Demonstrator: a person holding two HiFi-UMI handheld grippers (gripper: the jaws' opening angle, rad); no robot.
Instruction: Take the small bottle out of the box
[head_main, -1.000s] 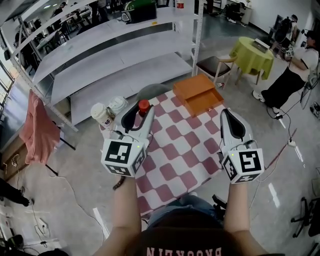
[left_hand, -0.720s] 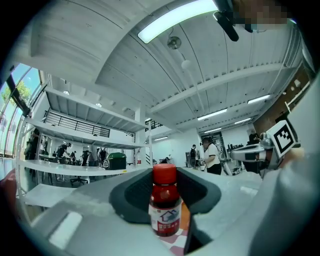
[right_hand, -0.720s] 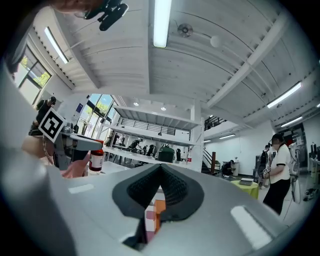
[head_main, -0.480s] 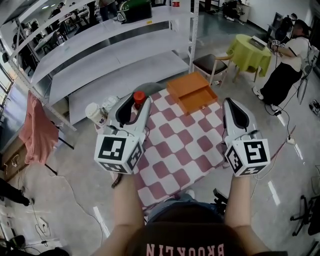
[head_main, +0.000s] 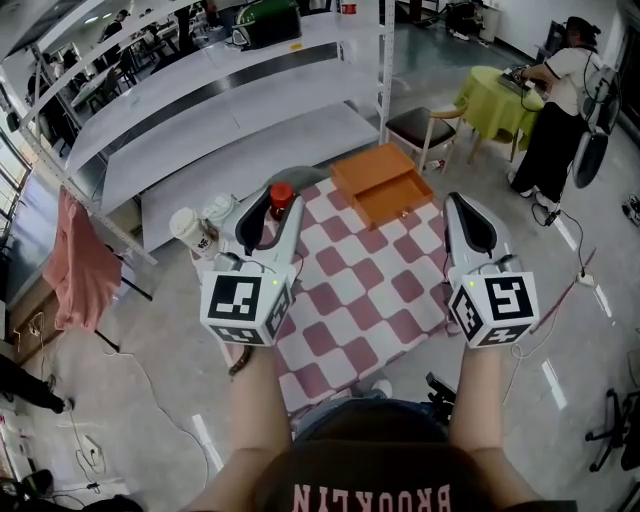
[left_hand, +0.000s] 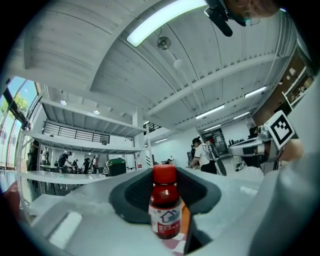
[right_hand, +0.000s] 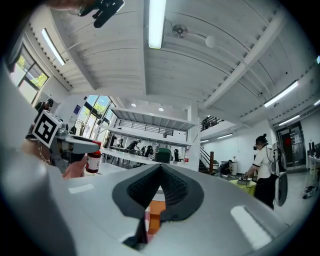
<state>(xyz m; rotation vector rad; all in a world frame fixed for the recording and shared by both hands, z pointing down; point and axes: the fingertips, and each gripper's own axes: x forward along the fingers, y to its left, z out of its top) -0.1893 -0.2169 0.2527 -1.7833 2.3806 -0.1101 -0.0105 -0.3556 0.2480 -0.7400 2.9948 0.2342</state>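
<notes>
A small red bottle with a red cap and white label stands upright between the pads of my left gripper, which is shut on it and holds it up over the table's far left corner. In the left gripper view the bottle fills the gap between the dark pads. The orange box lies open on the far side of the checkered table. My right gripper hovers over the table's right side, shut and empty; its pads meet in the right gripper view.
Two paper cups stand at the table's left corner beside the left gripper. White metal shelving runs behind the table. A chair and a round green-clothed table with a person beside it are at the back right.
Both grippers have risen slightly and moved forward, with the bottle still in the left one. The person at the back right has shifted position.
</notes>
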